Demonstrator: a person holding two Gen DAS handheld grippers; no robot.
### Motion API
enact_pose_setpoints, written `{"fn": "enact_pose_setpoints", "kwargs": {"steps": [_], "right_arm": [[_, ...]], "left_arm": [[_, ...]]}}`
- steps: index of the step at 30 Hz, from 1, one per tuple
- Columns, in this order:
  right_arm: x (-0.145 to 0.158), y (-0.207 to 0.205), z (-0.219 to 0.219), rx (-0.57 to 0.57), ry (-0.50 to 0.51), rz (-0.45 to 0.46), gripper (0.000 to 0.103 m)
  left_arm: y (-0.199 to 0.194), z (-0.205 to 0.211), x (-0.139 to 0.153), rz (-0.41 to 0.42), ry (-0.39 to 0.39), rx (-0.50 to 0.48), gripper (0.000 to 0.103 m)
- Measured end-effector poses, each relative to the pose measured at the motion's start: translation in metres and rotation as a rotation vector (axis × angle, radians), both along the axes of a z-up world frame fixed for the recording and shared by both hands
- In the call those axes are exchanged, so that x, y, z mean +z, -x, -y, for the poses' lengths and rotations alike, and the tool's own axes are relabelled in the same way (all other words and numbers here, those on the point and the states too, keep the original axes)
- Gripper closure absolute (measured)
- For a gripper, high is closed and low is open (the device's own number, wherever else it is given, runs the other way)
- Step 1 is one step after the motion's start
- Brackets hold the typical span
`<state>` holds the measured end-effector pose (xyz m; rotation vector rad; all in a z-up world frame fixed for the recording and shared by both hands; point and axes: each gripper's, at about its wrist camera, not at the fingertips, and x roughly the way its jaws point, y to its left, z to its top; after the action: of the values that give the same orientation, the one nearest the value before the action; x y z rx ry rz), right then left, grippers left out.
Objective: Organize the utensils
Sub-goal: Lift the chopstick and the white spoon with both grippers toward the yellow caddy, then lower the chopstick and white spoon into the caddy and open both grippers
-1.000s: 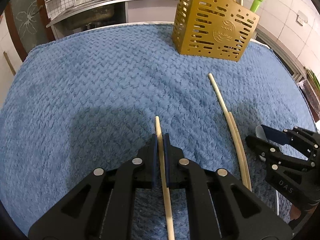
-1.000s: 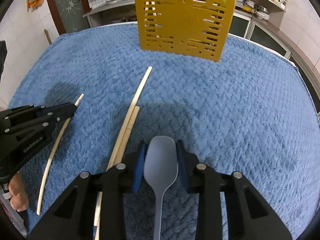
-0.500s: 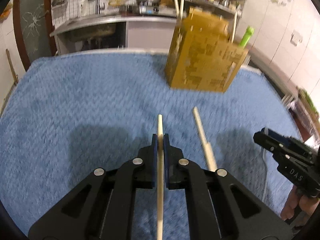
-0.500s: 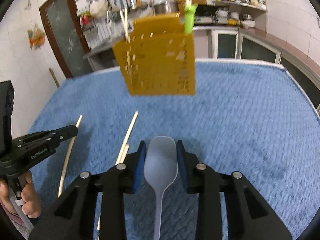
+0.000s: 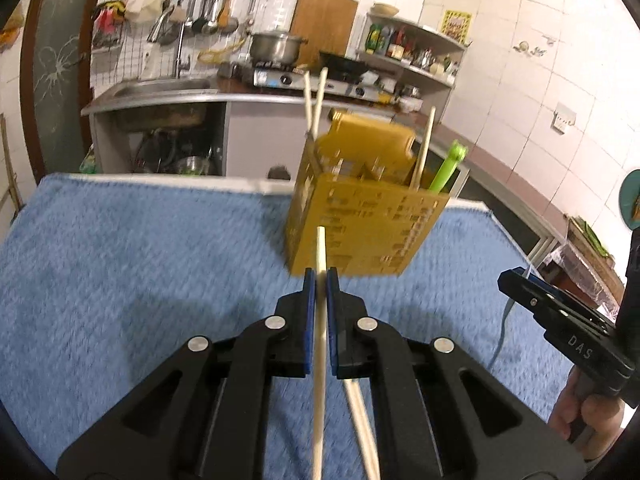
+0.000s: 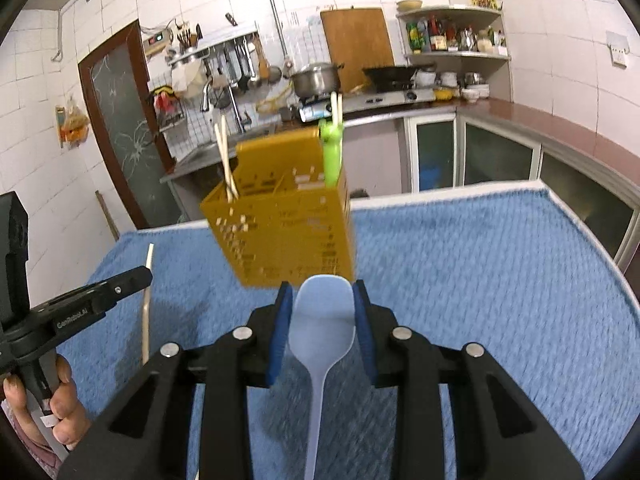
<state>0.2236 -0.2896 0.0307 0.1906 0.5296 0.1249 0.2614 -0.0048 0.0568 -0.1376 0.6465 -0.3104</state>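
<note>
My left gripper is shut on a pale wooden chopstick, held above the blue towel and pointing at the yellow perforated utensil holder. The holder has chopsticks and a green utensil standing in it. My right gripper is shut on a light blue spoon by its bowl, lifted and facing the same holder. Each gripper shows in the other's view: the right one at the right edge, the left one at the left with its chopstick.
More chopsticks lie on the towel under my left gripper. Behind the table stand a sink counter, a stove with a pot and shelves. A hand holds the left gripper's handle.
Both grippers have risen off the towel with the chopstick and the spoon and tilted up, so the holder and kitchen behind now fill the views.
</note>
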Motion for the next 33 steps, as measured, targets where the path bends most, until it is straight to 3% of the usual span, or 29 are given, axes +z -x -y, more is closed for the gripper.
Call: {"fn": "enact_pose_setpoints", "kwargs": {"steps": [8, 21, 26, 33], "right_arm": [[0.037, -0.026, 0.011, -0.024, -0.005, 0.073, 0.072], [0.124, -0.071, -0.004, -0.038, 0.020, 0.242, 0.072], [0.138, -0.098, -0.012, -0.041, 0.038, 0.263, 0.072], [0.139, -0.125, -0.010, -0.066, 0.046, 0.271, 0.072]], "left_arm": [[-0.021, 0.013, 0.031, 0.077, 0.017, -0.024, 0.099], [-0.057, 0.026, 0.130, 0.234, 0.062, -0.035, 0.101], [-0.075, 0.033, 0.157, 0.288, 0.040, -0.009, 0.102], [-0.108, 0.037, 0.164, 0.314, 0.047, 0.017, 0.103]]}}
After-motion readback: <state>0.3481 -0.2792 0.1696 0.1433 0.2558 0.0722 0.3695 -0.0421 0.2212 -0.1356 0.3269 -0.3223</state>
